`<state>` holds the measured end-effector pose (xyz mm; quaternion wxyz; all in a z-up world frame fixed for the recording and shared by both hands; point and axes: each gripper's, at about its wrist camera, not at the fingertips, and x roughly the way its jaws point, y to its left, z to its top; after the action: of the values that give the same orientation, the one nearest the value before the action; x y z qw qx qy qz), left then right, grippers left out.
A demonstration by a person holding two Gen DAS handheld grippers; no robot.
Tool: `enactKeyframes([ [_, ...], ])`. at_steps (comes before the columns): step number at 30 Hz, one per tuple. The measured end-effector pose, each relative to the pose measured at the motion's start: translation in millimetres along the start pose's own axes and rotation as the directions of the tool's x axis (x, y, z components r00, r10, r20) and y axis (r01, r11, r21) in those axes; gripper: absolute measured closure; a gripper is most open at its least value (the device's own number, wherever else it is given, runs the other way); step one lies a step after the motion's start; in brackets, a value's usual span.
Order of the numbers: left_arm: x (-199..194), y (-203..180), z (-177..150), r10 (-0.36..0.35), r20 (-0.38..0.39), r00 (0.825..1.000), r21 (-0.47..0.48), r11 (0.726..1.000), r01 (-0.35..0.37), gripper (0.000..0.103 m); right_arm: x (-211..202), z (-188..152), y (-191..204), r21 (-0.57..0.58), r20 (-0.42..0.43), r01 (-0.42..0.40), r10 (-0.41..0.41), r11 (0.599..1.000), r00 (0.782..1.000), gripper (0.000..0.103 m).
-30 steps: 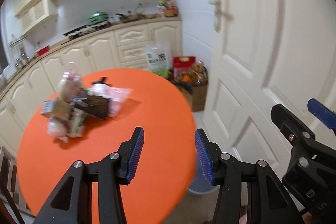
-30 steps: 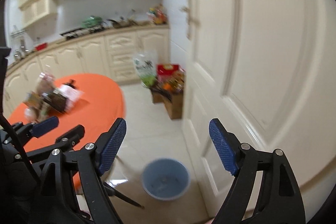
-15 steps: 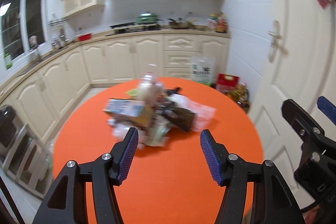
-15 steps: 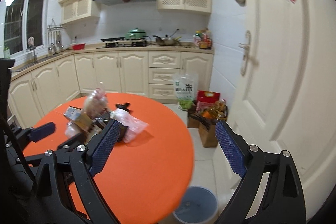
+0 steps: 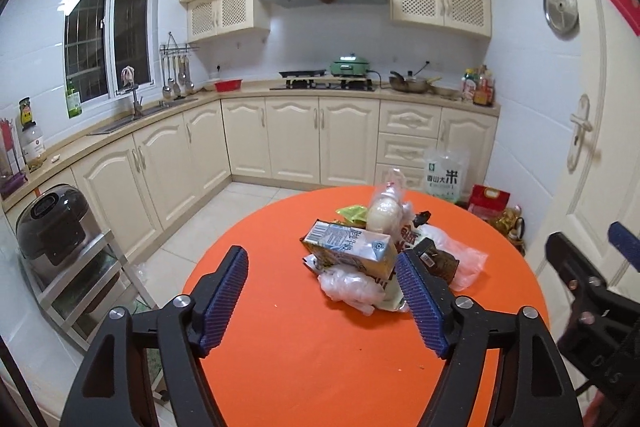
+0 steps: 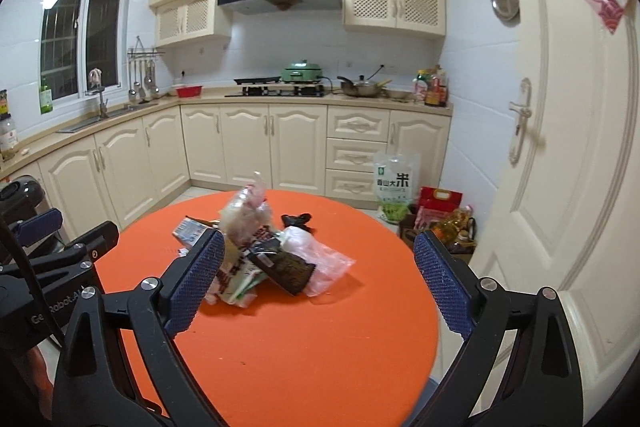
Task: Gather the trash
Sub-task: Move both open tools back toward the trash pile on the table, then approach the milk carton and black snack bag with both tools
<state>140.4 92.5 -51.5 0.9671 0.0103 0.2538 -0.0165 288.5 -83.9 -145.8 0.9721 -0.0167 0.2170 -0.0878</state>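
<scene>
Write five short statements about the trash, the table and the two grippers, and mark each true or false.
1. The trash pile lies on an orange round table. True.
2. The left gripper grips the carton. False: it is open and holds nothing.
3. The right gripper is open. True.
4. The pile lies on the floor. False: it is on the table.
5. The door is wide open. False: it looks shut.
</scene>
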Motion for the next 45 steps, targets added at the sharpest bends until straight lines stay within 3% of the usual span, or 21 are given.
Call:
enactKeyframes([
  [2,-5,3,1,0.007,0.01,1.0,-0.009,1.0,-0.007,0.024,1,-1,2,0.007,-0.007,-0.013,0.013,1.0,1.0,0.007],
  [4,-5,5,-1,0.017,0.013,1.0,-0.011,1.0,-0.017,0.022,1,-3,3,0.008,-0.015,-0.024,0.024,1.0,1.0,0.0],
  [25,21,6,0,0.015,-0.049,0.999,-0.01,1.0,-0.015,0.022,3,-14,12,-0.001,-0.059,-0.02,0.02,1.0,0.998,0.0],
  [35,70,5,-2,0.004,-0.123,0.992,-0.006,1.0,-0.005,0.021,37,-23,6,-0.006,-0.136,-0.016,0.015,1.0,0.991,0.0],
  [45,146,1,-2,-0.009,-0.245,0.969,0.022,1.0,0.015,0.021,111,-40,2,-0.007,-0.28,-0.032,0.028,0.999,0.959,0.0],
])
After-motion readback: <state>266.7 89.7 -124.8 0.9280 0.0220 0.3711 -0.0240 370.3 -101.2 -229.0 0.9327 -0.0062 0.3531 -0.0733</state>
